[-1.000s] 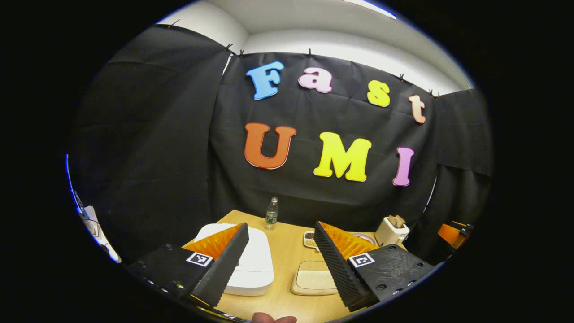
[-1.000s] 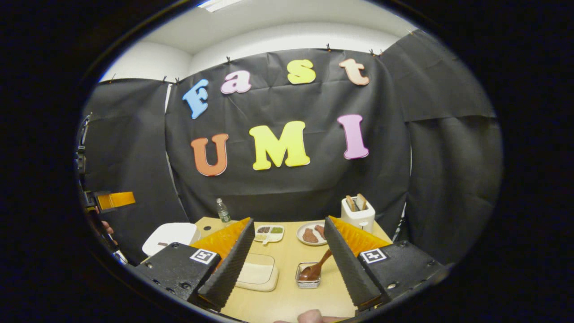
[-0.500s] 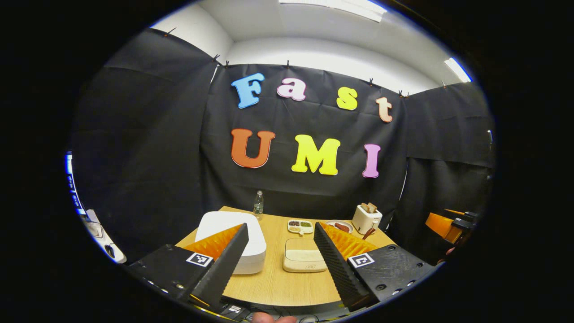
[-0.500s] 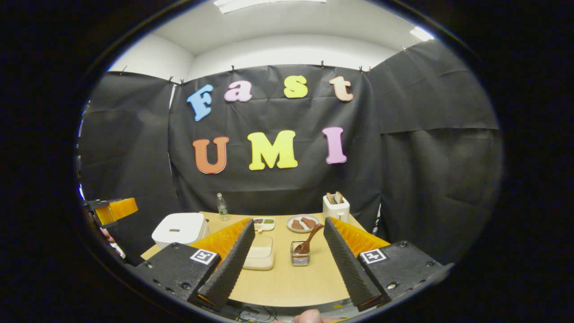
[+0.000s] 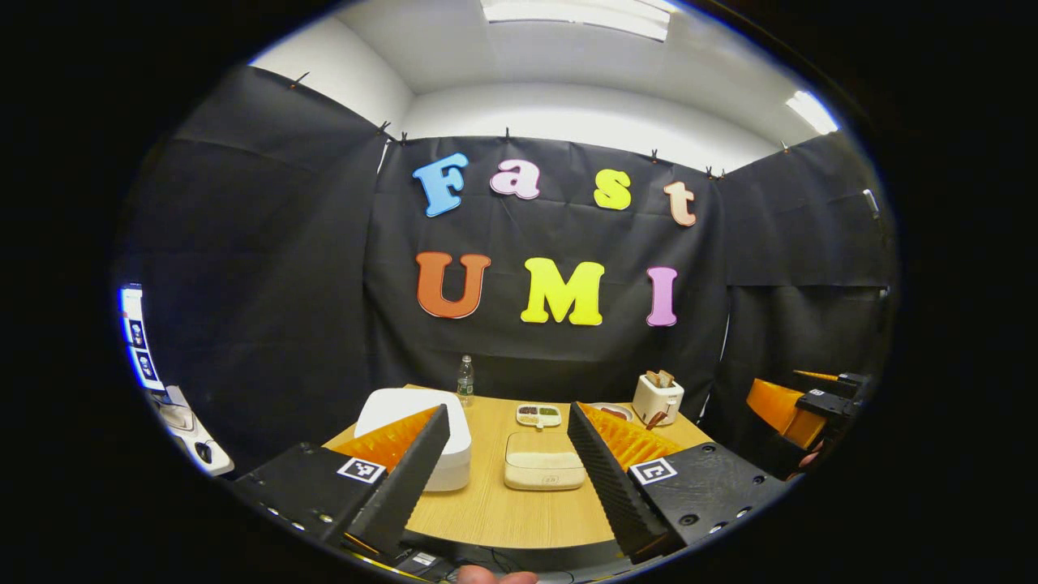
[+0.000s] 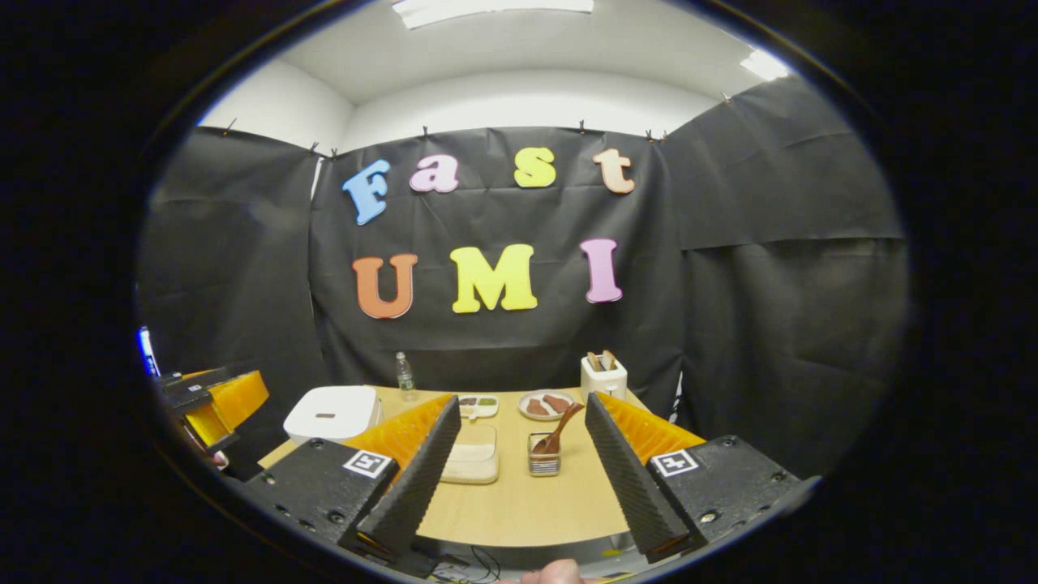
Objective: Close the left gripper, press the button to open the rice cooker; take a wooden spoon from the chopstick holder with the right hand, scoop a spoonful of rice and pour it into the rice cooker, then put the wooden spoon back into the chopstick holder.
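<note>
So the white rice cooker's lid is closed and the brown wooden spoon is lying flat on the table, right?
Not quite. The white rice cooker is closed, but the brown wooden spoon stands tilted in the clear chopstick holder, as the right gripper view shows.

front table edge (image 6: 527, 519) bare | rice box (image 6: 472, 454) betw rice cooker (image 6: 332, 412) & chopstick holder (image 6: 544, 464)
</note>
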`<state>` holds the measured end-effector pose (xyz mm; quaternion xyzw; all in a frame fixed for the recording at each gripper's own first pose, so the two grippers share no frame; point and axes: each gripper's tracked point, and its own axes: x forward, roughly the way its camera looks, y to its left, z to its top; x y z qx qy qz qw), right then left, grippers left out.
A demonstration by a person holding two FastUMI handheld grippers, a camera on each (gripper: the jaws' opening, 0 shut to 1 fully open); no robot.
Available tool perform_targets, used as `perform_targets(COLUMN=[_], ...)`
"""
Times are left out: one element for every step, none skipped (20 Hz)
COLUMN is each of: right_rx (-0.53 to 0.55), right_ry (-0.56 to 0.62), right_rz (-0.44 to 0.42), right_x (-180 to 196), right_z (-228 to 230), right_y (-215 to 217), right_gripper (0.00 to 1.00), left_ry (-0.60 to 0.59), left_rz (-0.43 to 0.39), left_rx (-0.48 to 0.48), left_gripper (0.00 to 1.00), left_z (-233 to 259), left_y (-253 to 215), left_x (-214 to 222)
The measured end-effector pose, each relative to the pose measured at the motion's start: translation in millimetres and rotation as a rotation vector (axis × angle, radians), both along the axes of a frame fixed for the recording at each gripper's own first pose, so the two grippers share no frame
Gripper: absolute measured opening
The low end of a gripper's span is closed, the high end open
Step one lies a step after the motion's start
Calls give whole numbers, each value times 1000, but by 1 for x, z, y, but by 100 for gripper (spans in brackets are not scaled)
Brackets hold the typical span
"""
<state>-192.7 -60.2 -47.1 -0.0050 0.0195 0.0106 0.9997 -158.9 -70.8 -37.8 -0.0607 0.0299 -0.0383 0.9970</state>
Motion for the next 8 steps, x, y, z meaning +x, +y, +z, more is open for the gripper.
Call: perform_targets(right_rx=[-1, 4, 11, 17, 21, 22, 23, 24], right_ry=[-12, -24, -34, -38, -35, -29, -27, -27], right_rz=[-2, -9, -13, -13, -9, -6, -4, -2], right_x=[-2, -3, -4, -4, -4, -4, -4, -2], right_z=[1, 2, 3, 2, 0, -2, -2, 0], right_y=[-1, -3, -4, -4, -4, -4, -5, -5], right_gripper=[100, 99, 100, 100, 100, 99, 100, 100], left_ry=[-1, 1, 2, 1, 1, 5, 5, 2], left_rz=[-3, -6, -8, -8, -8, -7, -6, -2], left_rx=[3, 1, -3, -4, -3, -2, -2, 1], left_gripper=[94, 94, 94, 94, 94, 94, 94, 94], left_z=[0, 0, 2, 3, 3, 3, 2, 3], left_y=[-3, -4, -4, -6, -6, -8, -8, -8], left_x=[1, 1, 0, -1, -2, -3, -4, -6])
